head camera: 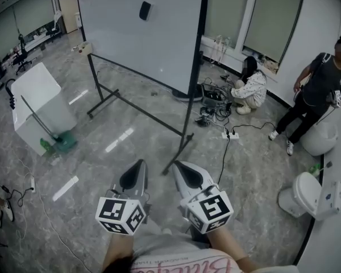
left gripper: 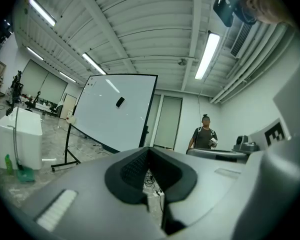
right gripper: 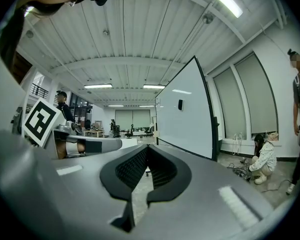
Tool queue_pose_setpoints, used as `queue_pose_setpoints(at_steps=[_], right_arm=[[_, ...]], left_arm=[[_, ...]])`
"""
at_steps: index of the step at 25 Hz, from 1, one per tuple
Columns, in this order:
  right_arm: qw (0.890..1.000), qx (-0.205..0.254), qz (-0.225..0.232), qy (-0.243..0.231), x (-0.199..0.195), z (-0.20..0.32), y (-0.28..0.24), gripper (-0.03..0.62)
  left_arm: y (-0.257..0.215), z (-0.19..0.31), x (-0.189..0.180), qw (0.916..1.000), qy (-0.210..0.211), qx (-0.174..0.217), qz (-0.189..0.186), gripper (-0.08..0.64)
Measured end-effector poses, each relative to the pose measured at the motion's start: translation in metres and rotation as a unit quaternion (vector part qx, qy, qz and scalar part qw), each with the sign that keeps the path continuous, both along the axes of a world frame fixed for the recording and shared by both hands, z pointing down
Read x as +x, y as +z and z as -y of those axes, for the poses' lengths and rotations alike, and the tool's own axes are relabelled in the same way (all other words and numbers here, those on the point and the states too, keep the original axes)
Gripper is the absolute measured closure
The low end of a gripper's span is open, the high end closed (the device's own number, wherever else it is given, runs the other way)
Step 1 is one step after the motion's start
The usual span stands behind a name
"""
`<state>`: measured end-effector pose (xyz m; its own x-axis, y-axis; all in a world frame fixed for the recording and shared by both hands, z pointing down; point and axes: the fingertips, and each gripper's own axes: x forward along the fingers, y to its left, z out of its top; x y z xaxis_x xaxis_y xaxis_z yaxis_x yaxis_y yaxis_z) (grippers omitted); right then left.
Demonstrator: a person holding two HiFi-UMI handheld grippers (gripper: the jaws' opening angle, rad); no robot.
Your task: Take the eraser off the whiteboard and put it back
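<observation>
the eraser (head camera: 145, 10) sits on the whiteboard (head camera: 125, 38), long axis near upright.

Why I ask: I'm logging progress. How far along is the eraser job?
Done: nothing visibly; the small dark rectangular eraser sits on the white standing whiteboard. In hand: nothing; left gripper and right gripper are shut, empty, well short of the board. Left: approach, take the eraser off, put it back.
</observation>
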<state>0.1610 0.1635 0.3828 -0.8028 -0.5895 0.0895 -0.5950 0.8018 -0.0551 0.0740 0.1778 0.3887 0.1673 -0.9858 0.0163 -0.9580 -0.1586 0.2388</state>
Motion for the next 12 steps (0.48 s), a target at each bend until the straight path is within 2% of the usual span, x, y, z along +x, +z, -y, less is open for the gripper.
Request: queue_pose_setpoints(at_steps=[5, 12], right_arm=[[1.000, 0.003, 0.000, -0.002, -0.011, 0.018, 0.005, 0.592], [1.000, 0.005, 0.001, 0.019, -0.043, 0.061, 0.002, 0.592]], left_arm=[[-0.001, 0.020, -0.017, 1.0000, 0.002, 0.004, -0.005, 0.561], [-0.010, 0.067, -0.053, 0.9997, 0.014, 0.019, 0.004, 0.561]])
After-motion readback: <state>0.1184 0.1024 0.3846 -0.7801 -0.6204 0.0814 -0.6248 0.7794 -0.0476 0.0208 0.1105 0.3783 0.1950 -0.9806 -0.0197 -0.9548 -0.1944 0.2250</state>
